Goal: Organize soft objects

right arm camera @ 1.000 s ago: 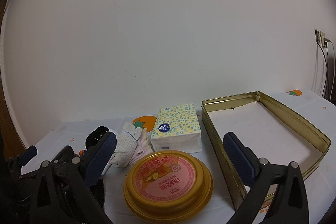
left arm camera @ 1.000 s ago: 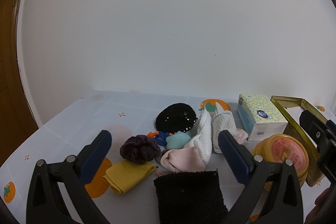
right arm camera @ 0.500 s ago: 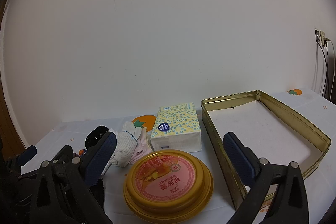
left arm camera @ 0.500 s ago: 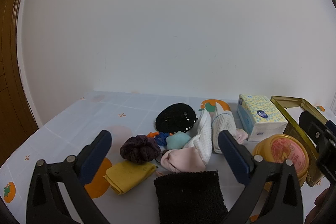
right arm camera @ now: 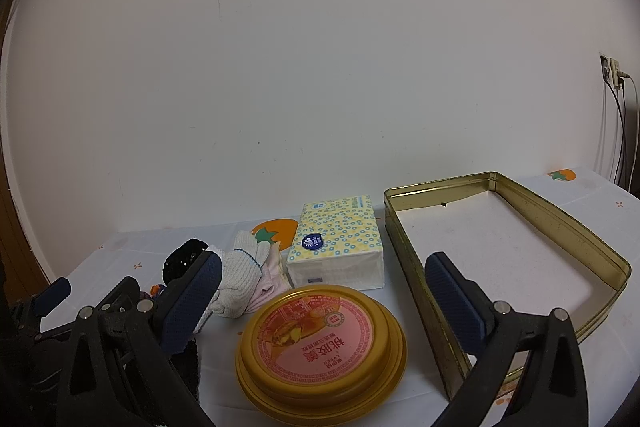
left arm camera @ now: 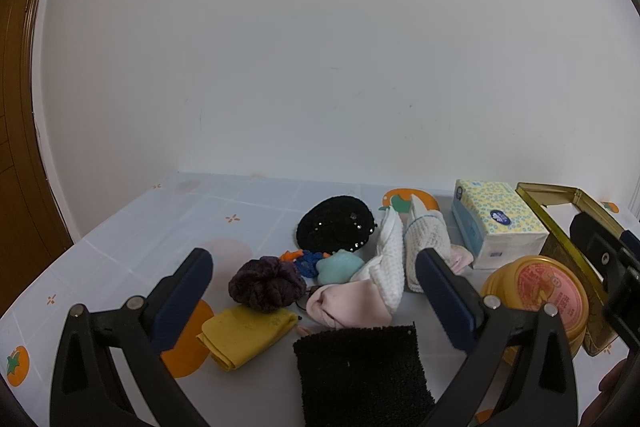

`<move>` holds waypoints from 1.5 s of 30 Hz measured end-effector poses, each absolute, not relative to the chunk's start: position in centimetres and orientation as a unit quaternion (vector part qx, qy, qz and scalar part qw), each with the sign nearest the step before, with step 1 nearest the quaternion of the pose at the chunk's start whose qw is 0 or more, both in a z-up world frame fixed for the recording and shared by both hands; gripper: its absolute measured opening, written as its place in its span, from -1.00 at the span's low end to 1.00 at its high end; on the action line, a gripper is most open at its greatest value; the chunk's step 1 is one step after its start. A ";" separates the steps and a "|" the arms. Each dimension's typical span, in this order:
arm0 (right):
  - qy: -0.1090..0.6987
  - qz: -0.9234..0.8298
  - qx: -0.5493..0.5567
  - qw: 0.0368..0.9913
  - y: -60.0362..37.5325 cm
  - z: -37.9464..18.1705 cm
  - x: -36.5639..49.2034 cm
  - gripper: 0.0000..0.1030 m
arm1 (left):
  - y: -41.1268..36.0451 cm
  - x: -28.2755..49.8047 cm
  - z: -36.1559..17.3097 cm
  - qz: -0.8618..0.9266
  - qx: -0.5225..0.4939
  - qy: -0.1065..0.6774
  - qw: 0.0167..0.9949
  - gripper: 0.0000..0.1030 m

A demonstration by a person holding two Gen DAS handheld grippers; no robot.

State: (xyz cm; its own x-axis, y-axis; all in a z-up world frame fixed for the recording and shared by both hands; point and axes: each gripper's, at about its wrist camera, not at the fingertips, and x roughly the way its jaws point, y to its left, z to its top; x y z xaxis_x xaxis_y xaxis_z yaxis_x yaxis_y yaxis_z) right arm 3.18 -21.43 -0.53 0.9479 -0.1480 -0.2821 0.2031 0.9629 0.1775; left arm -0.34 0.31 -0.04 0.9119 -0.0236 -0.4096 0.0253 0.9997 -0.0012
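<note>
A table under a pale cloth printed with orange fruit runs to a white wall. On its right side sits a gold tin tray, rectangular and holding nothing. Just left of the tray stands a tissue pack with a yellow ring pattern, and in front of that pack lies a round gold lid with a pink label. The soft things are heaped left of the pack: a black towel nearest the camera, a black beaded hat at the back, white knit gloves leaning against a pink cloth, a folded yellow cloth, a dark purple scrunchie touching the yellow cloth's far edge, a teal piece and a small blue and orange thing. The left gripper hovers above the heap, jaws spread wide, holding nothing. The right gripper hangs over the lid, jaws equally wide and empty.
</note>
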 end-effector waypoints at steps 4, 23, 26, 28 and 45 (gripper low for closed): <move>0.134 -0.089 0.103 0.982 -21.4 -0.6 3.2 0.99 | 0.3 -0.3 0.0 -0.012 0.002 0.210 0.978 0.99; 0.137 -0.088 0.100 0.982 -21.1 -0.7 3.2 0.99 | 0.3 -0.3 0.0 -0.012 0.001 0.210 0.978 0.99; 0.139 -0.082 0.099 0.982 -21.0 -0.6 3.3 0.99 | 0.3 0.0 -0.2 -0.022 0.012 0.220 0.975 0.99; 0.142 -0.076 0.098 0.982 -20.8 -0.6 3.3 0.99 | 0.4 0.4 -0.3 -0.013 0.029 0.231 0.972 0.99; 0.218 0.058 0.053 0.973 -16.2 -1.4 5.1 0.98 | 10.1 3.5 0.4 0.144 -0.012 0.251 0.957 0.99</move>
State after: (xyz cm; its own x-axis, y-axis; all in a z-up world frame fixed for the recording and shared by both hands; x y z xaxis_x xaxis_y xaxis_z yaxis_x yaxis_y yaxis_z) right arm 5.05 -16.20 -1.35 0.8985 0.1365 -0.4172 -0.0908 0.9877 0.1277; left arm 3.45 10.10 0.35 0.8319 0.2699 -0.4848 -0.2820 0.9581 0.0496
